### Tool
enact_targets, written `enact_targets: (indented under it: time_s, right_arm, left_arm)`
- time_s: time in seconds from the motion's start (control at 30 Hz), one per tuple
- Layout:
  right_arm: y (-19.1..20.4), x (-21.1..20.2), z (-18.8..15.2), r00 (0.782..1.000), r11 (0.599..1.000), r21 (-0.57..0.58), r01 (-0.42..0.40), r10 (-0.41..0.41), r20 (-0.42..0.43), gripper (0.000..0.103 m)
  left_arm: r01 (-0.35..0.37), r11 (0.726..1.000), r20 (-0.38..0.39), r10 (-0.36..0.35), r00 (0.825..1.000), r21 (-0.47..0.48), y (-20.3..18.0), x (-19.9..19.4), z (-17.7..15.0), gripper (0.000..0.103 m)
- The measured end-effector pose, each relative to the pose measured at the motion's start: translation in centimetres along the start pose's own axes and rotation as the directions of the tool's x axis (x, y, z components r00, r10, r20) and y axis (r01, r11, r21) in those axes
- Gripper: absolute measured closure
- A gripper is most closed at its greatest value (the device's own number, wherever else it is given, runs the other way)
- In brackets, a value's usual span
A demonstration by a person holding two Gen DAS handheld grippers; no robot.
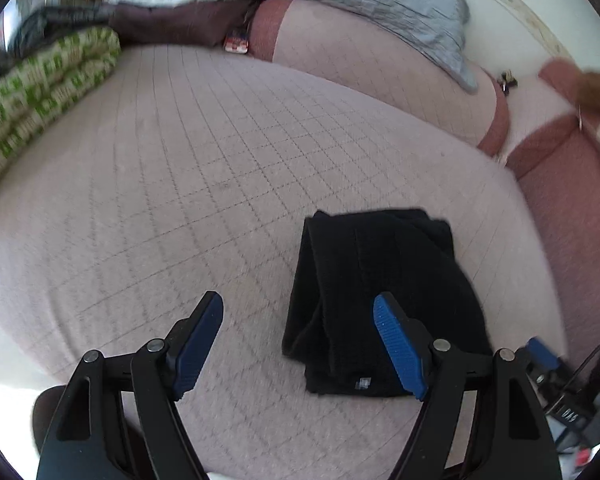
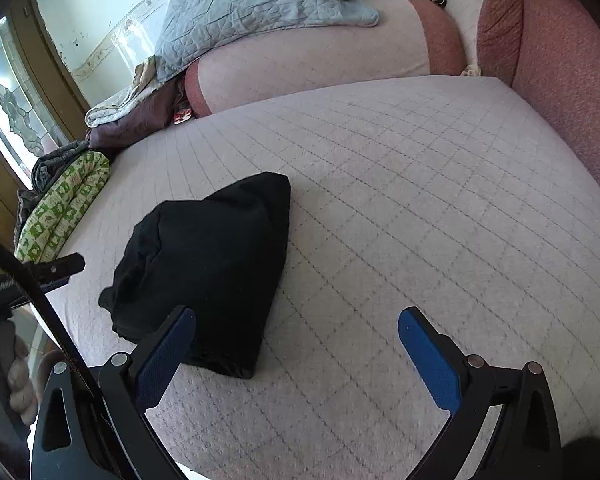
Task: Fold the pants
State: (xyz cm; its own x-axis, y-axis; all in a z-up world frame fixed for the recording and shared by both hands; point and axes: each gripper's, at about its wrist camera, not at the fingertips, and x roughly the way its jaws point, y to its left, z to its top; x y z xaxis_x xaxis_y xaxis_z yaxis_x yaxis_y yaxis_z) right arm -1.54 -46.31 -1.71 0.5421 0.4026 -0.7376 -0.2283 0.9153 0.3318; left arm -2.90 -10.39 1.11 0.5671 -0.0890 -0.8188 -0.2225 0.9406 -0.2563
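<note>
The black pants [image 1: 384,300] are lying folded into a compact bundle on the quilted pinkish mattress [image 1: 180,184], near its front edge and well apart from the bedding heaped along the far side. The left gripper [image 1: 298,320] is hovering above the mattress and angling down toward it, its jaws standing wide apart with nothing between them; its blue right-hand pad is showing in front of the near part of the bundle, while the left-hand pad is sitting over bare quilt. Whether that pad is touching the cloth cannot be told. The right gripper [image 2: 296,332] is likewise hanging over the mattress, tilted downward, its jaws spread wide and gripping nothing; in its view the pants [image 2: 208,272] are lying to the left, with the left-hand pad overlapping the bundle's near corner and the right-hand pad over open quilt. At the left edge of the right wrist view, a finger of the left gripper is poking in just beside the pants. A green patterned blanket [image 2: 64,212] is resting rolled at the mattress's left edge, and a grey quilt [image 2: 260,8] is draping over a pink bolster [image 2: 320,60] at the back.
</note>
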Motion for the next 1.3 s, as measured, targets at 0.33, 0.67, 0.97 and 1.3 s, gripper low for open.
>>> enact_targets:
  time_s: [0.33,0.67,0.97,1.3]
  right_arm:
    - [-2.6,7.1,4.5,0.966,0.971,0.141,-0.192,0.212,-0.146,0.000]
    - [-1.0,13.9,6.0,0.888,0.889,0.234,-0.394,0.434,-0.155,0.000]
    - [1.4,12.3,7.5,0.865,0.874,0.199,-0.444,0.476,-0.161,0.058]
    - [-1.4,10.5,12.8,0.908,0.897,0.186,-0.402,0.416,-0.046,0.059]
  left_arm:
    - [0.258,0.956,-0.158,-0.278,0.948,-0.137,1.2,9.7,1.0,0.012]
    - [0.350,0.936,-0.171,-0.353,0.920,-0.045,-3.5,11.5,1.5,0.004]
    - [0.353,0.934,-0.133,-0.358,0.924,-0.061,-5.1,9.6,3.1,0.042]
    - [0.401,0.915,-0.139,-0.404,0.904,-0.047,-10.9,13.3,8.9,0.042]
